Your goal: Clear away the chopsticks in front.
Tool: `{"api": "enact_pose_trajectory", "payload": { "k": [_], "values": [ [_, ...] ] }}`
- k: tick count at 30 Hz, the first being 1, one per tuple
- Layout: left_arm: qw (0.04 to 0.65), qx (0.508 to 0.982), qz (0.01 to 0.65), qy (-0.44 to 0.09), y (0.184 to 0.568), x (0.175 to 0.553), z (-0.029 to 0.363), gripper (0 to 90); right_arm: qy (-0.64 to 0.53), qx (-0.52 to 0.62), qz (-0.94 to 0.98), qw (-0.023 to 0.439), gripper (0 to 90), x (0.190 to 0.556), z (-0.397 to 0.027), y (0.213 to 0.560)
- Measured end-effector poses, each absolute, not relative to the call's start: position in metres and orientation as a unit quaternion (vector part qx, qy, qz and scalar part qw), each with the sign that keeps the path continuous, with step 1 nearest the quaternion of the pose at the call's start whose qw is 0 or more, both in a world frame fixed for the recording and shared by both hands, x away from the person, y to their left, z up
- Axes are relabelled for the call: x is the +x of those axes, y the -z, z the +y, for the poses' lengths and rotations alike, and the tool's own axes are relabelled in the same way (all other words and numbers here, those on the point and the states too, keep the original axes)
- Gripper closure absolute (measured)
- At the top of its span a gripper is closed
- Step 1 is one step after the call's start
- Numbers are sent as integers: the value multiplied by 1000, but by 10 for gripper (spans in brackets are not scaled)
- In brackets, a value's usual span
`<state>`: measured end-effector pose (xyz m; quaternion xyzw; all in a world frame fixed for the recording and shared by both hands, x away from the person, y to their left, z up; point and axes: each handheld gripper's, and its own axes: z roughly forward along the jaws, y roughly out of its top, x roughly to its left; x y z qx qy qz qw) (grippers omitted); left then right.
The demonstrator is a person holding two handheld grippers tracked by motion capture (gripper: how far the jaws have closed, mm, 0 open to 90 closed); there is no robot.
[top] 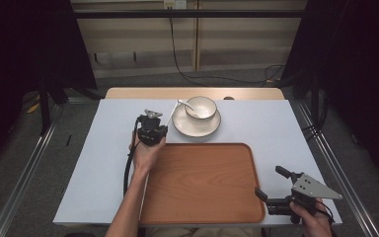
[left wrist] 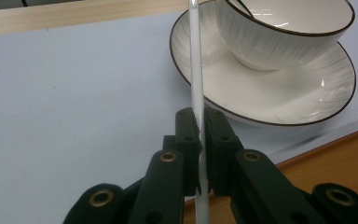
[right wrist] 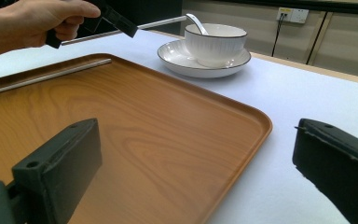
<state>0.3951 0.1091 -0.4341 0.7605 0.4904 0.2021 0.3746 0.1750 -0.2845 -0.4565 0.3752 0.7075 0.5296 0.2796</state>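
White ceramic runs between our left gripper's [left wrist: 198, 122] jaws: they are closed tight on the long handle of the spoon [left wrist: 195, 70], which passes straight up between the pads. Ahead of the tips and to their right, the spoon's far end lies in the bowl [left wrist: 284, 32], which sits on the saucer [left wrist: 261, 93]. We judge the step in hand to be drawing the spoon out of the bowl; the next move would call for raising the handle enough for the spoon's head to clear the rim without tipping the bowl, then carrying it toward the wooden tray [top: 202, 182] behind and beside the gripper. Our left hand [top: 145, 153] wraps the gripper body from behind, forearm stretched forward over the tray's left edge. Our right gripper [top: 271, 190] rests low at the tray's near right corner, jaws wide apart and holding nothing.
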Motion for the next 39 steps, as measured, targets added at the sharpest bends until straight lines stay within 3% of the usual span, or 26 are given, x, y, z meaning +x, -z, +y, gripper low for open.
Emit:
{"api": "enact_pose_trajectory", "payload": {
  "k": [39],
  "values": [
    [413, 728, 507, -206, 429, 311, 135, 853, -527, 372, 711, 279, 8, 175, -284, 457]
  ]
}}
